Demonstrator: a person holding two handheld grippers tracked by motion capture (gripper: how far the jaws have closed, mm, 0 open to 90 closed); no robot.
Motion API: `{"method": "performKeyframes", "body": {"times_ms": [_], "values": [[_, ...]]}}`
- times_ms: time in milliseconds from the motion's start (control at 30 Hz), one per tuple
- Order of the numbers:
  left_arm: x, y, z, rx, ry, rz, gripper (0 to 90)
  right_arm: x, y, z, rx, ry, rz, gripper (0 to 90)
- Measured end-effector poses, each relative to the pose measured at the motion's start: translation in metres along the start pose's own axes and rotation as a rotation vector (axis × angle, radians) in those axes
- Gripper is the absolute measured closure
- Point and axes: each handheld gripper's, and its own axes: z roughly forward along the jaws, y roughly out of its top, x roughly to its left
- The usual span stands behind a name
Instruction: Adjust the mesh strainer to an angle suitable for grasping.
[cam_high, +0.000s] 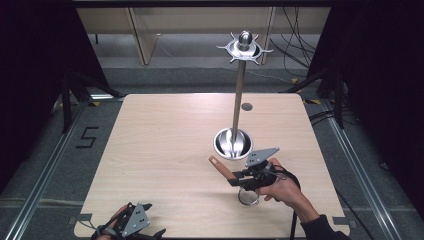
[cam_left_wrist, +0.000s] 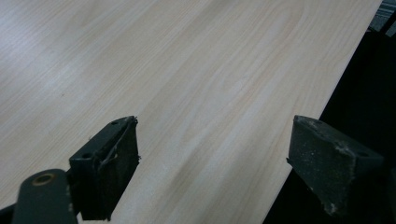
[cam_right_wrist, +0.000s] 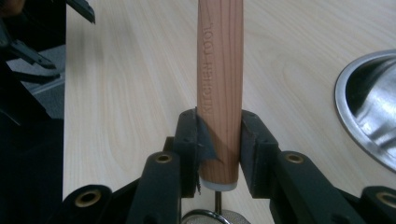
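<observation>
High view: the right gripper (cam_high: 239, 176) is clamping its jaws on the wooden handle (cam_high: 220, 167) of a small strainer (cam_high: 247, 196), whose mesh end is hanging just above the table (cam_high: 165, 150) near the front edge. Just behind, a steel bowl-shaped base (cam_high: 233, 143) is carrying an upright pole with a hooked ring on top (cam_high: 244, 48); the bowl is holding nothing else. The left gripper (cam_left_wrist: 212, 158) is resting at the near left corner, jaws spread wide, gripping nothing. Grey floor and dark curtains are surrounding the table.
</observation>
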Motion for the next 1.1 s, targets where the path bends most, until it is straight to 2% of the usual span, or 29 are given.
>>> {"method": "performKeyframes", "body": {"times_ms": [100,133,233,267,367,400,433,500,633,700,767,900,933,967,1067,1100], "values": [[0.0,0.0,0.0,0.0,-0.004,0.001,15.6,-0.001,0.001,-0.002,-0.025,-0.001,0.001,71.7],[0.0,0.0,0.0,-0.001,-0.004,0.001,15.6,-0.001,0.003,-0.006,-0.043,0.001,0.018,71.7],[0.0,0.0,0.0,0.0,-0.004,0.0,15.6,-0.003,0.004,-0.011,-0.063,-0.02,0.019,71.7],[0.0,0.0,0.0,0.0,-0.004,0.001,15.6,-0.003,0.004,-0.013,-0.093,-0.022,0.049,71.6],[0.0,0.0,0.0,-0.001,-0.004,0.0,15.6,-0.005,0.004,-0.014,-0.107,-0.03,0.051,71.7],[0.0,0.0,0.0,-0.002,-0.004,0.0,15.6,-0.005,0.004,-0.016,-0.096,-0.018,0.054,71.7],[0.0,0.0,0.0,-0.001,-0.004,0.0,15.6,-0.005,0.005,-0.016,-0.127,-0.031,0.056,71.7],[0.0,0.0,0.0,-0.002,-0.003,0.0,15.6,-0.005,0.006,-0.018,-0.123,-0.028,0.056,71.7],[0.0,0.0,0.0,-0.001,-0.004,0.0,15.6,-0.003,0.009,-0.021,-0.153,-0.024,0.074,71.7],[0.0,0.0,0.0,0.0,-0.005,0.0,15.6,-0.004,0.011,-0.024,-0.212,-0.027,0.07,71.7],[0.0,0.0,0.0,-0.001,-0.003,0.0,15.6,-0.005,0.013,-0.025,-0.249,0.0,0.066,71.7],[0.001,0.0,0.0,-0.001,-0.002,0.0,15.6,-0.003,0.015,-0.027,-0.248,-0.002,0.077,71.7],[0.001,0.0,-0.001,0.011,-0.001,0.011,15.6,-0.001,0.017,-0.027,-0.25,0.014,0.1,71.7],[0.001,0.0,-0.001,0.01,-0.001,0.011,15.6,-0.001,0.018,-0.028,-0.258,0.0,0.079,71.7],[0.001,0.0,0.0,0.008,-0.002,0.009,15.6,-0.001,0.022,-0.031,-0.281,-0.007,0.061,71.7],[0.0,0.0,0.0,-0.001,-0.004,-0.001,15.6,-0.001,0.024,-0.033,-0.266,0.001,0.055,71.7]]}}
